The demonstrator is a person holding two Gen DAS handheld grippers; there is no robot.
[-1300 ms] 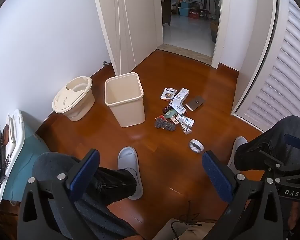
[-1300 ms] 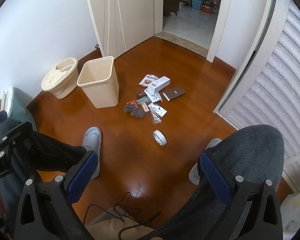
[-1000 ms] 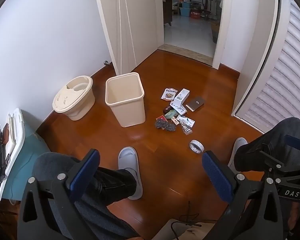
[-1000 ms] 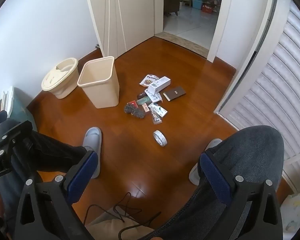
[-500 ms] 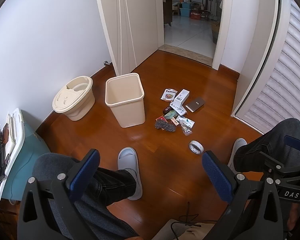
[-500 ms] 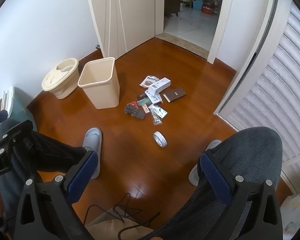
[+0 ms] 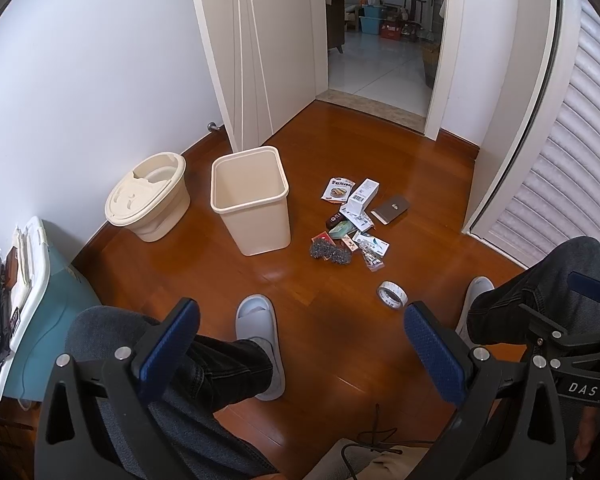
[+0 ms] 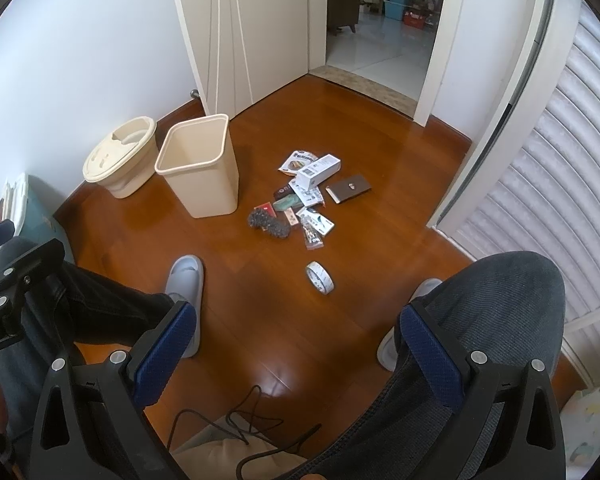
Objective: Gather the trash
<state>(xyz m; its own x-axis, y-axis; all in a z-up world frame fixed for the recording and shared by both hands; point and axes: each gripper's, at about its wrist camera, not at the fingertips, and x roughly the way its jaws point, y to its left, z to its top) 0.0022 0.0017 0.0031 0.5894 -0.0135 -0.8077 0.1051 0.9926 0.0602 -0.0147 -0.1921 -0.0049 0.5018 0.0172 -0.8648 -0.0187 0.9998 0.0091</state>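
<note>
A pile of trash (image 7: 352, 220) (image 8: 304, 200) lies on the wooden floor: a white box (image 7: 363, 194), packets, a brown wallet (image 7: 390, 209) and dark scouring pads (image 7: 330, 251). A tape roll (image 7: 392, 295) (image 8: 320, 278) lies apart, nearer me. An open cream bin (image 7: 252, 200) (image 8: 200, 164) stands left of the pile. My left gripper (image 7: 302, 344) is open and holds nothing, high above a person's knees. My right gripper (image 8: 298, 340) is likewise open, far short of the trash.
A cream lidded tub (image 7: 148, 196) sits by the wall, left of the bin. A teal box (image 7: 40, 304) with clutter is at the far left. The person's legs and grey slippers (image 7: 258, 340) are below me. A doorway (image 7: 384, 36) opens ahead; a louvred door (image 7: 568, 168) is at the right.
Both views have shifted only slightly; the trash, bin and grippers stay as they were.
</note>
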